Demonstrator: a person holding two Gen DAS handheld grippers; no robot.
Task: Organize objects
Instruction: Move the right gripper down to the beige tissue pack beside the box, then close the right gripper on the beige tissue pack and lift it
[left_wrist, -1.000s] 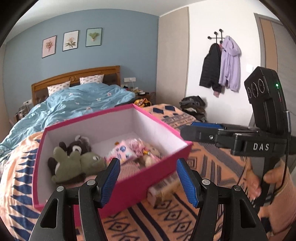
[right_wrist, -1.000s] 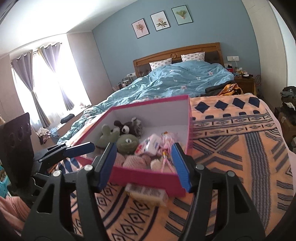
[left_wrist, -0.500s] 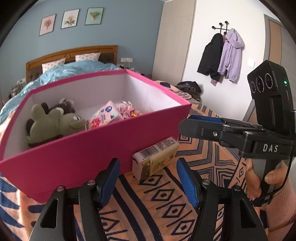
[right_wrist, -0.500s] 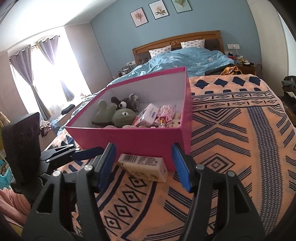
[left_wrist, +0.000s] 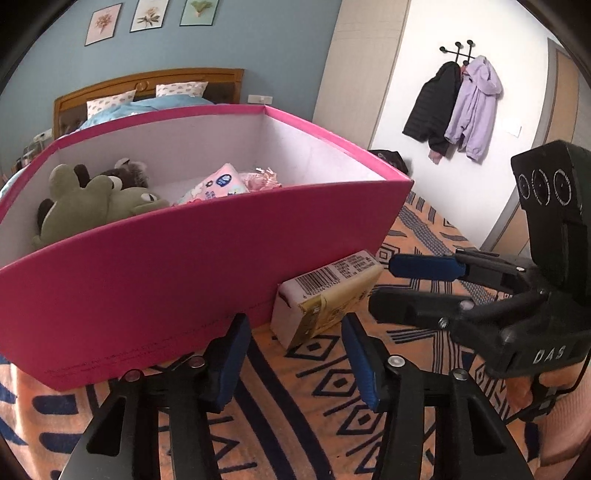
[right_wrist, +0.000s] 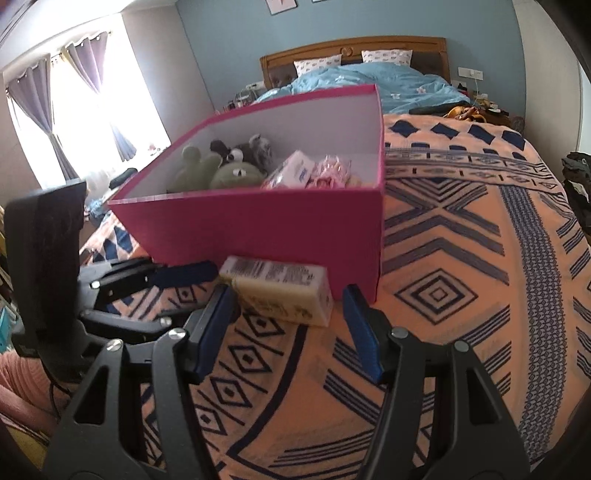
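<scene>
Two hand-held grippers hang low over a bed covered by an orange blanket (right_wrist: 461, 258) with dark blue geometric patterns. Nearest the right wrist camera, the right gripper (right_wrist: 286, 325) stands moderately wide with nothing between its blue pads, pointing down at a small packet (right_wrist: 280, 291) that lies just ahead of its tips. The left gripper (left_wrist: 295, 354) is also empty, and its jaws are closing; the packet (left_wrist: 327, 295) sits just beyond and slightly right of its tips. The packet is a pale yellow rectangular block in a glossy wrapper, with a barcode and fine print on its upper face; it appears to be a wrapped bar, though the lettering is too small to read. It rests on the blanket, up against the near wall of a pink box (right_wrist: 258, 225). To pick it up well, the right gripper should likely straddle the packet's short sides, settle low, and close firmly, keeping the pads clear of the box wall. Inside the open box lie a green plush frog (right_wrist: 232, 175), a darker plush toy, a tissue pack and pink items. Beyond are a blue duvet and wooden headboard.
</scene>
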